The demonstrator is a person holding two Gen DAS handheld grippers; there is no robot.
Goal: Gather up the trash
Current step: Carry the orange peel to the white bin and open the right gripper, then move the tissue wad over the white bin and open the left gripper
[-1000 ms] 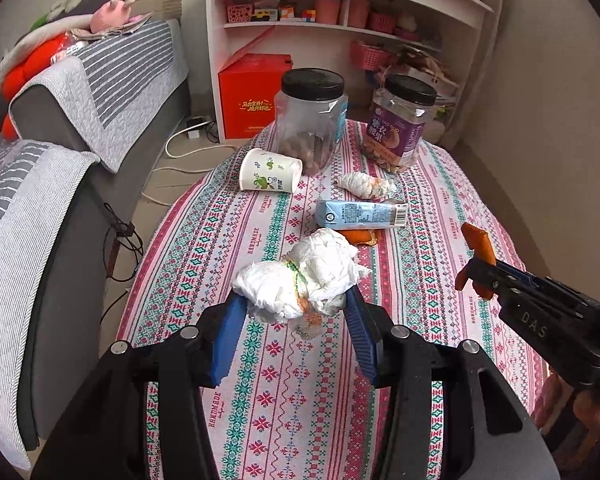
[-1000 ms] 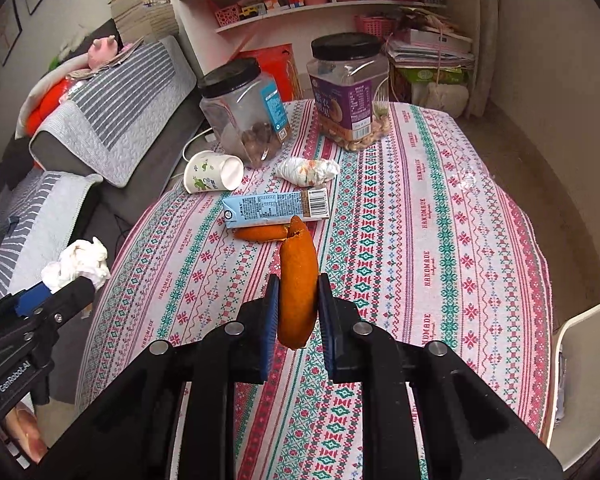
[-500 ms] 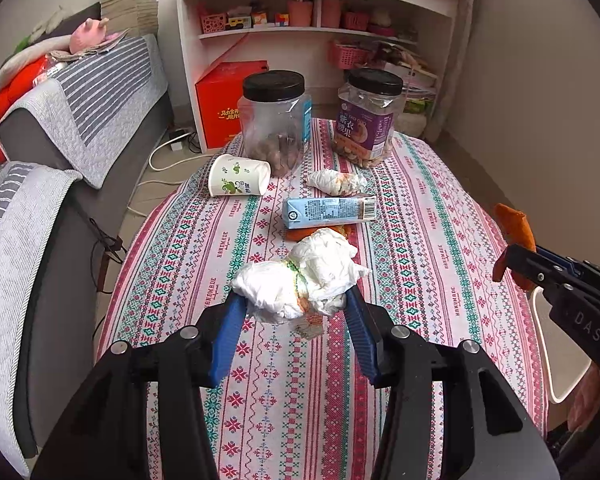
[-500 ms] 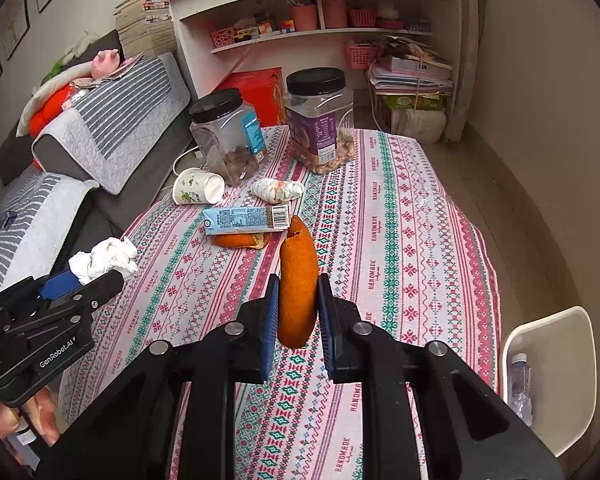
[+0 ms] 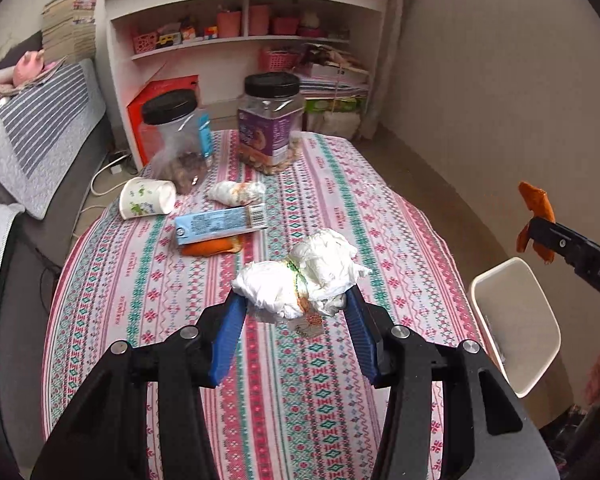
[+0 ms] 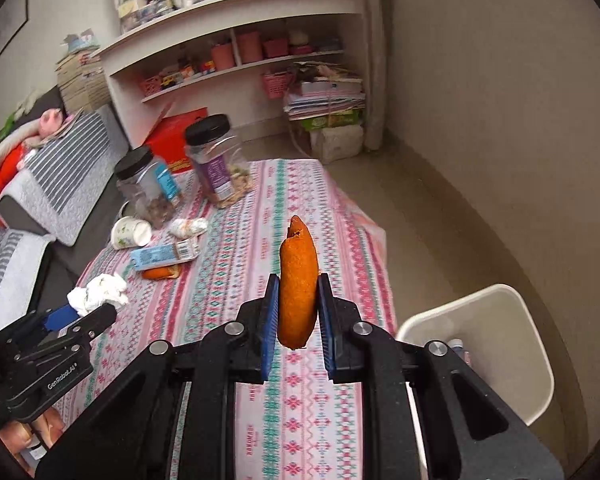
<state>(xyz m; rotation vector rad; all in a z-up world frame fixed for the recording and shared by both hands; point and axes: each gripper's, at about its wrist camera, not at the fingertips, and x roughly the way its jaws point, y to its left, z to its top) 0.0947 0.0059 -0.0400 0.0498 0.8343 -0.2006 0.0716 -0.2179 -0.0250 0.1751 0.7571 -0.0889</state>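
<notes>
Two hand-held grippers. The left hand-held gripper (image 5: 294,308) clamps a crumpled white tissue wad (image 5: 300,280) between its blue pads; the right hand-held gripper (image 6: 298,304) pinches one orange peel strip (image 6: 298,280) upright. On the patterned-cloth surface (image 5: 340,200) lie two black-lidded clear plastic jars (image 5: 272,120), one tipped paper cup (image 5: 146,198), one blue carton (image 5: 220,224), one small tissue ball (image 5: 236,192) and one second orange peel (image 5: 210,247). Compared with a second ago, both loads have moved toward the white waste bin (image 6: 496,344), now in view beside the surface.
</notes>
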